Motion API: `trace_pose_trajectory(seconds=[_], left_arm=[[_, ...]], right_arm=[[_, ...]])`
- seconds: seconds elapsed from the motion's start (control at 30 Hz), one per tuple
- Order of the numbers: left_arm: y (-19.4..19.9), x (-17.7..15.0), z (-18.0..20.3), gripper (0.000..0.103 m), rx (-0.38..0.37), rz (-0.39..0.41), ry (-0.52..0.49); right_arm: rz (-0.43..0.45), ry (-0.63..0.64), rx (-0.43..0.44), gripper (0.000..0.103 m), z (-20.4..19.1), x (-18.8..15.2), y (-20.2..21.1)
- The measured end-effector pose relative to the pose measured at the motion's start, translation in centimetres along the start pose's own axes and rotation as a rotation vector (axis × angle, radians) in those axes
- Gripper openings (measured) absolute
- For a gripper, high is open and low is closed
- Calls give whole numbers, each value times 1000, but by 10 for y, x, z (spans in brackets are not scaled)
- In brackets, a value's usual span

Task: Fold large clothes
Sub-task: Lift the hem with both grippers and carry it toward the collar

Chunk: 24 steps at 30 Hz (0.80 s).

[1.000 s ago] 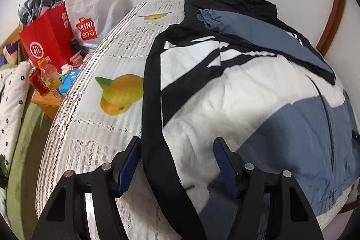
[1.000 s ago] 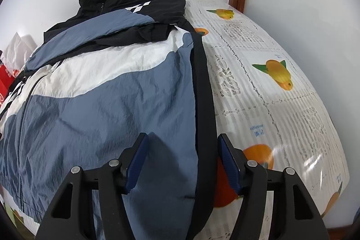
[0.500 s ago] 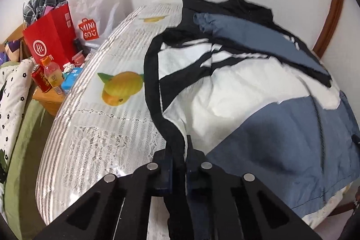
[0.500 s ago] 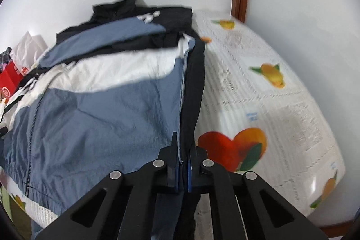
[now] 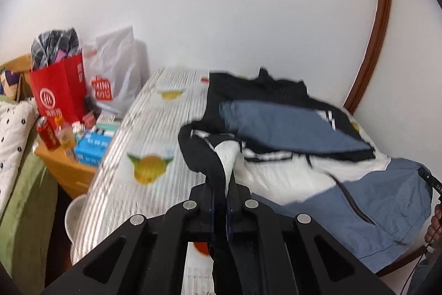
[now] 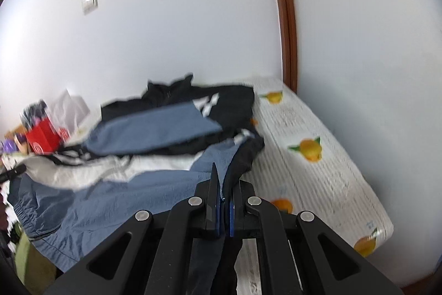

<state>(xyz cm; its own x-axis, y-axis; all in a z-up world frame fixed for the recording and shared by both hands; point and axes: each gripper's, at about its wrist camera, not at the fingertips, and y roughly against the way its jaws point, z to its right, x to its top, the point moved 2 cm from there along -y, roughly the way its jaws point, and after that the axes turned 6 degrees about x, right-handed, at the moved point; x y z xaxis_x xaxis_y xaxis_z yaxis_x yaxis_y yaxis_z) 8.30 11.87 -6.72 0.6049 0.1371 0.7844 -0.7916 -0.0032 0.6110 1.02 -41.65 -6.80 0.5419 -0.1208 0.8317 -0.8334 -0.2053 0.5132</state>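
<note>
Evidently we hold the jacket [image 5: 290, 129] by its two side edges so the lower half can fold over toward the collar. Our left gripper [image 5: 221, 201] is clamped on the black trim, and our right gripper [image 6: 225, 201] is pinched on the blue-and-black edge. Most of the garment lies on the fruit-print mattress [image 6: 312, 184], sleeves already crossed over its chest.

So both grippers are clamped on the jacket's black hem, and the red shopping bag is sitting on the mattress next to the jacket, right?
Not quite. Both the left gripper and the right gripper are shut on the jacket hem, but the red shopping bag is not on the mattress. The left wrist view shows it off the mattress, beyond its far left side, by the wooden bedside table.
</note>
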Motion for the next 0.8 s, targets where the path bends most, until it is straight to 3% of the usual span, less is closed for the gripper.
trace_pose_trajectory(seconds=[0.4,0.57,0.8], left_arm=[[-36,70,19,6,19,82,-8],[-67,102,24,6,50,95,-5],[-133,122,31,6,65,32,-2]], right_arm=[[60,-20,-4,4,-4,75,-31],[47,-59,-5,4,2,107,-73],[8,-87,-23,5,9,134,-150]])
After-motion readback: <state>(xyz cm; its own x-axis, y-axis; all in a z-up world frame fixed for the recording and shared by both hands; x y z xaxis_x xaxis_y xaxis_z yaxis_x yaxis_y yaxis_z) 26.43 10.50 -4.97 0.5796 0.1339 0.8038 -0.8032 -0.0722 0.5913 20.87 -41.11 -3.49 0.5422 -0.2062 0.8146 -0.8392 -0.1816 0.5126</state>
